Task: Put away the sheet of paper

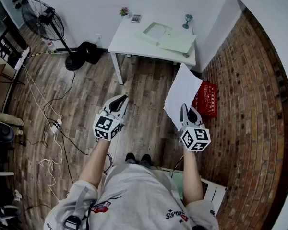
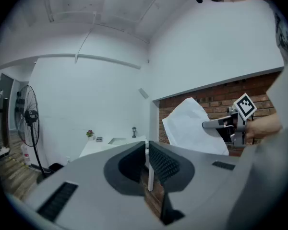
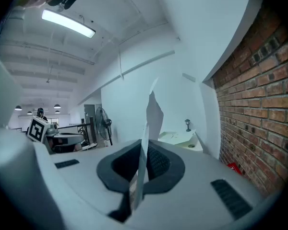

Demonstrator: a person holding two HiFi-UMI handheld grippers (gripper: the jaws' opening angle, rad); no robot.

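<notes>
A white sheet of paper [image 1: 182, 92] hangs upright in front of me, pinched at its lower edge by my right gripper [image 1: 184, 107], which is shut on it. In the right gripper view the sheet [image 3: 153, 114] stands edge-on between the pads of that gripper [image 3: 144, 152]. My left gripper [image 1: 122, 98] hovers over the wooden floor to the left, apart from the paper, jaws together and holding nothing. The left gripper view shows those jaws [image 2: 147, 152] with the paper [image 2: 189, 126] off to the right. A pale green folder [image 1: 175, 41] lies on the white table [image 1: 129, 42] ahead.
A red crate [image 1: 209, 99] stands on the floor by the brick wall [image 1: 245, 104], just right of the paper. A fan [image 1: 43, 18] stands at the far left, with cables [image 1: 53, 128] trailing over the floor. A small plant [image 1: 124, 12] and a lamp [image 1: 187, 19] sit on the table.
</notes>
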